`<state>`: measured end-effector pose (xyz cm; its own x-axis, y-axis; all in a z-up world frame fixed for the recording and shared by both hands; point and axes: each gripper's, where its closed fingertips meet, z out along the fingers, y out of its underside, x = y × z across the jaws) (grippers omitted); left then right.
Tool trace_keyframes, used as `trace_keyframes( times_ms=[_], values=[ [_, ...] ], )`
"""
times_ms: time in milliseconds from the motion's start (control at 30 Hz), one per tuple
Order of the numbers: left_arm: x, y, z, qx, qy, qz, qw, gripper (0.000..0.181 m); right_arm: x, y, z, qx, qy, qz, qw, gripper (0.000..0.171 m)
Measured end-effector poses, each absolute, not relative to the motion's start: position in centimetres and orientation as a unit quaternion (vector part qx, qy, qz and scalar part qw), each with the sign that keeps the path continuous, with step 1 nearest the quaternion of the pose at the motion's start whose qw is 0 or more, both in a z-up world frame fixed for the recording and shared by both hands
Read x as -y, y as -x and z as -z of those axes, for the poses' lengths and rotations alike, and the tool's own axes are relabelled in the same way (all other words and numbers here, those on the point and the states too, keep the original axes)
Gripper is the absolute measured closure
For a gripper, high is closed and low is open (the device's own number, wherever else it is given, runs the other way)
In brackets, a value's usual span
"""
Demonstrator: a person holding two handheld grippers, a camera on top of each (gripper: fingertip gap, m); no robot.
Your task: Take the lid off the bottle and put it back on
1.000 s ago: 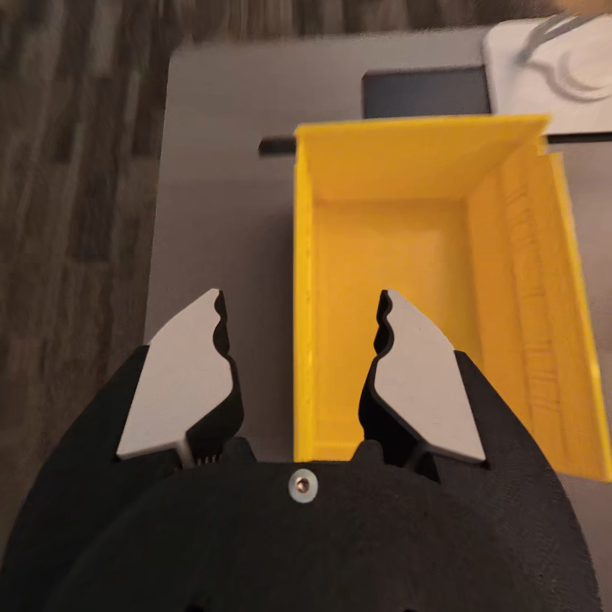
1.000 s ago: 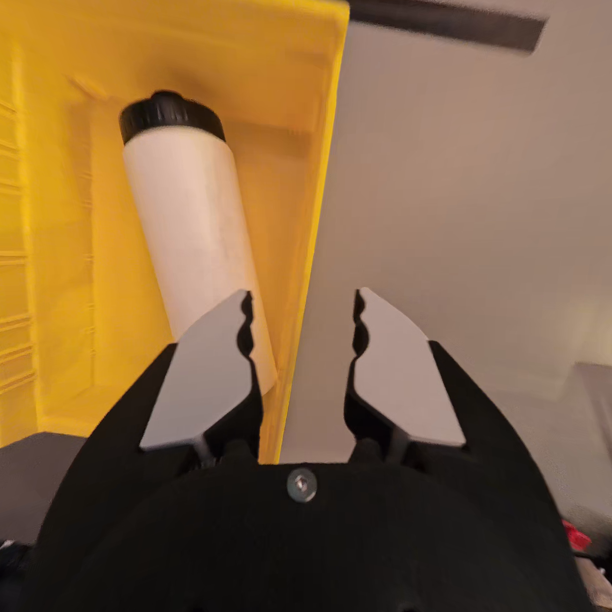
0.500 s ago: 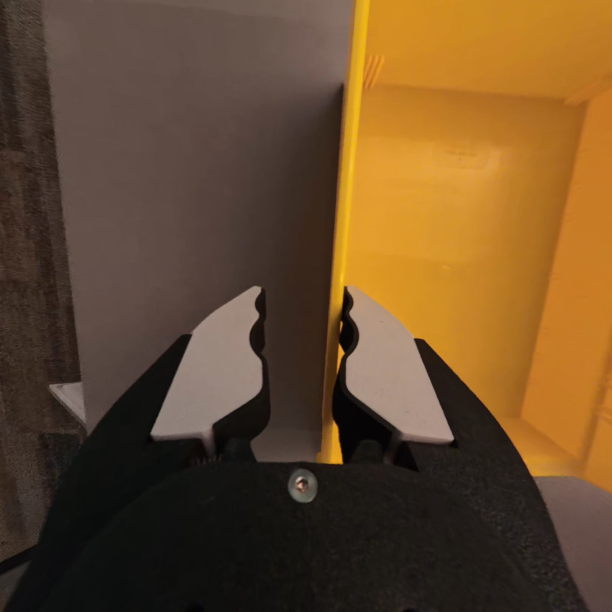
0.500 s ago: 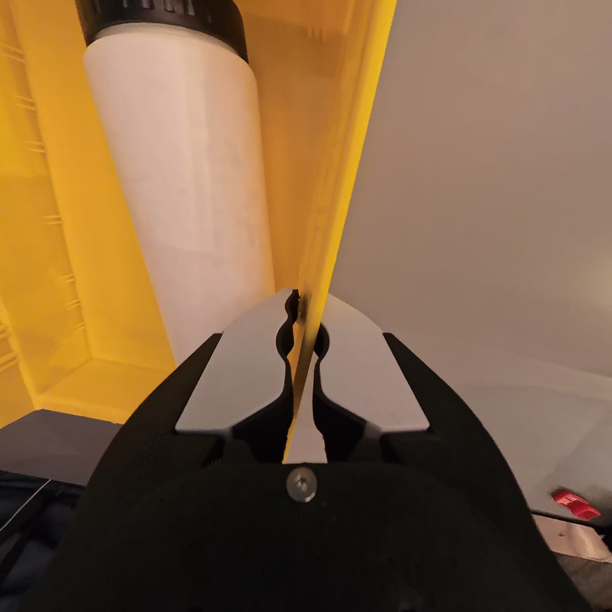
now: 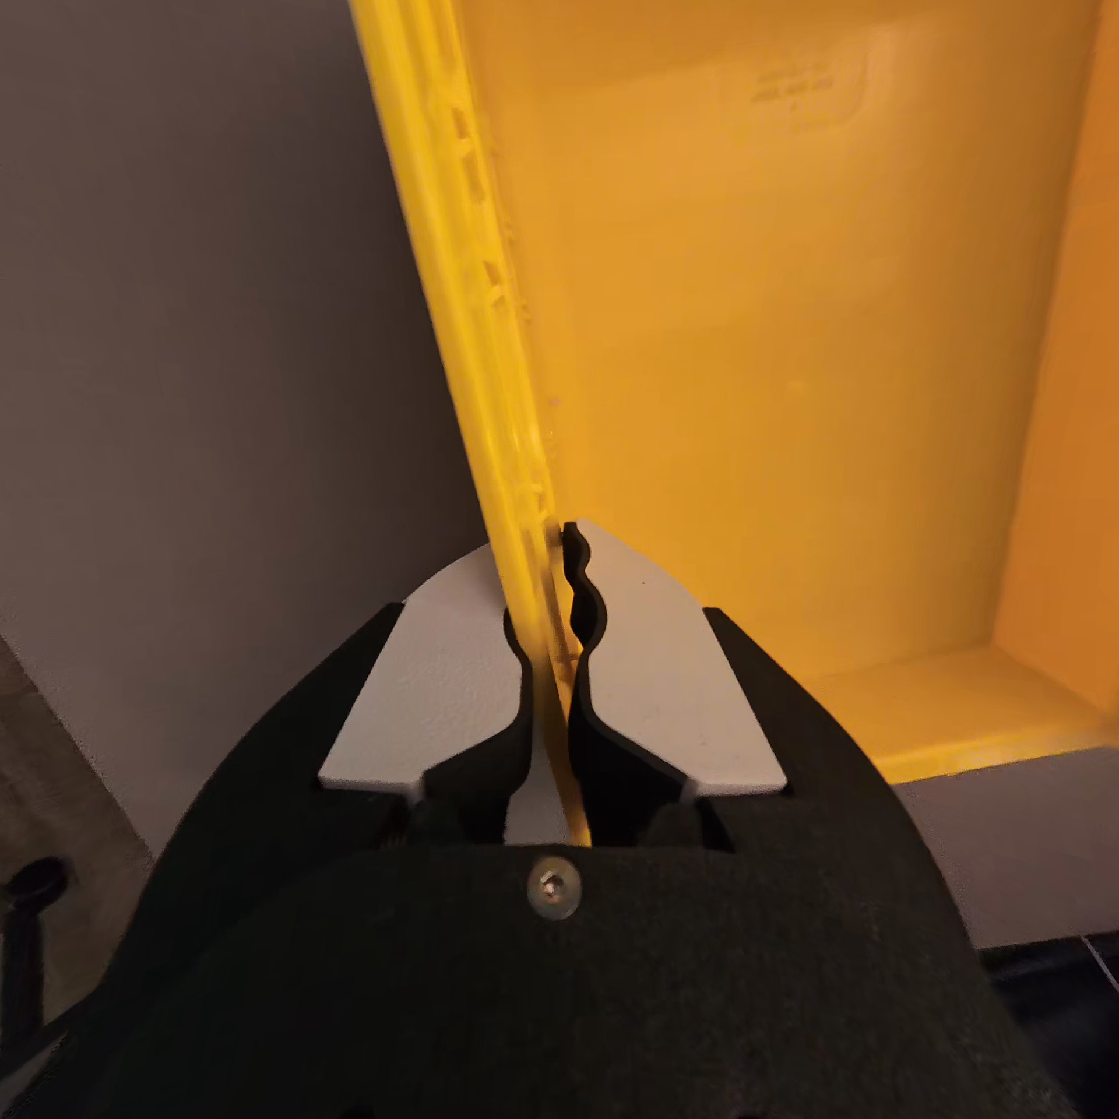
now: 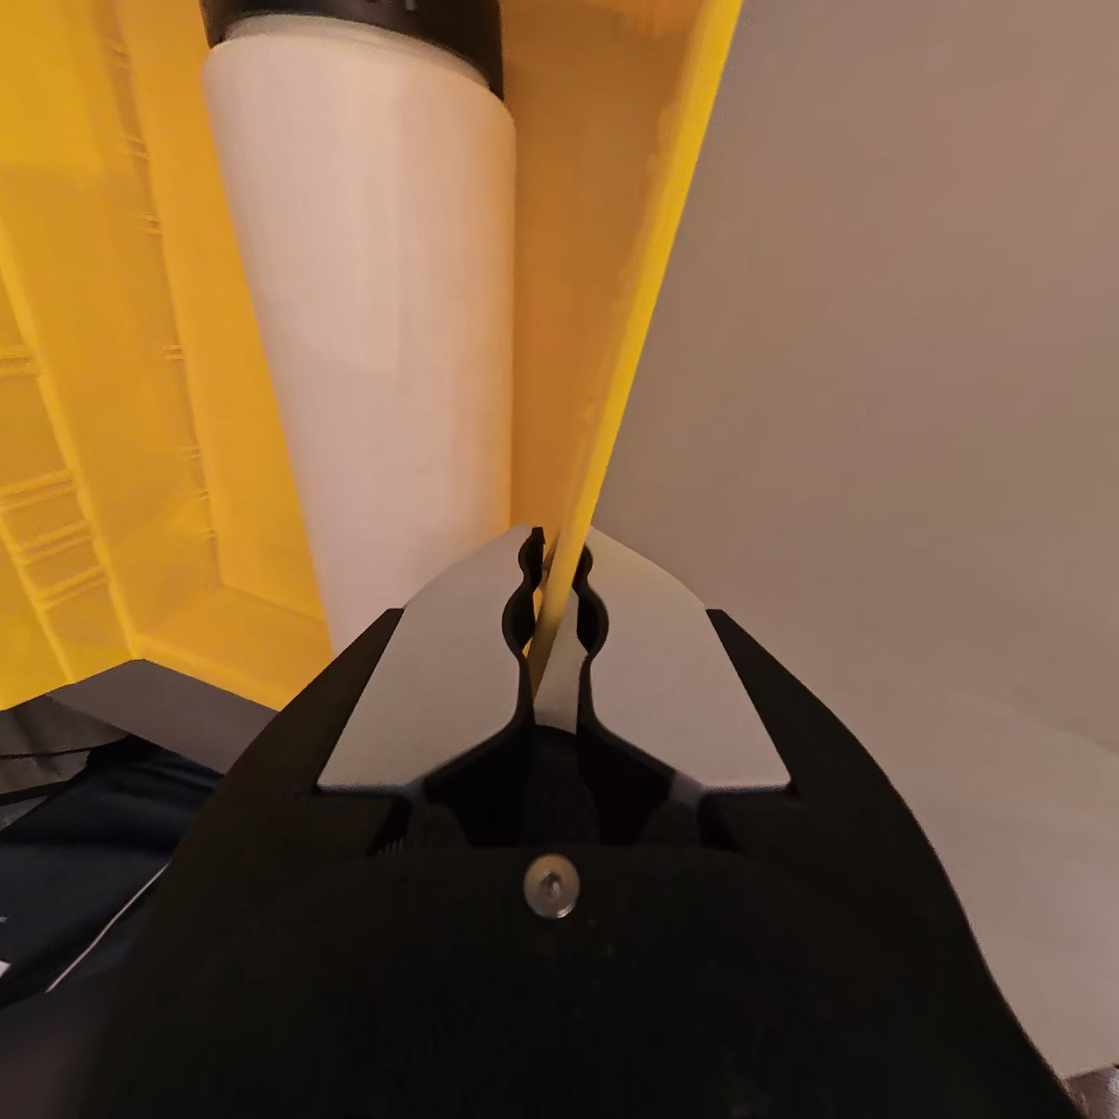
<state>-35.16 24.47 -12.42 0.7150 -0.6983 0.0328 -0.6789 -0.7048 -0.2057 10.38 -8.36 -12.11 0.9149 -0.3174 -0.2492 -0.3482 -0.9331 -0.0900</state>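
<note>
A white bottle (image 6: 375, 290) with a black lid (image 6: 357, 24) lies inside a yellow bin (image 6: 79, 303), next to the bin's right wall. My right gripper (image 6: 557, 545) is shut on that right wall's rim (image 6: 642, 290). My left gripper (image 5: 545, 539) is shut on the bin's left wall (image 5: 460, 266). The left wrist view shows the bin's bare yellow inside (image 5: 787, 339); the bottle is out of that view.
The bin sits on a grey table (image 5: 212, 339), which also shows in the right wrist view (image 6: 878, 363). The table's near edge and dark things below it show at the lower left of the right wrist view (image 6: 91, 805). There is about 55 cm between the tips of the two grippers.
Both grippers came down from above the bin and closed on its side walls, the right one first, the left one just now. The left wall looks tilted now.
</note>
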Motion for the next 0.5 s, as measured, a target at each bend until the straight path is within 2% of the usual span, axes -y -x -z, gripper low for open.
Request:
trace_keyframes(
  times_ms=[500],
  values=[
    [-18.4, 29.2, 12.6, -0.467, 0.883, 0.006, 0.051, 0.167, 5.6, -8.1, 12.0, -0.179, 0.973, -0.114, 0.093, 0.162]
  ],
)
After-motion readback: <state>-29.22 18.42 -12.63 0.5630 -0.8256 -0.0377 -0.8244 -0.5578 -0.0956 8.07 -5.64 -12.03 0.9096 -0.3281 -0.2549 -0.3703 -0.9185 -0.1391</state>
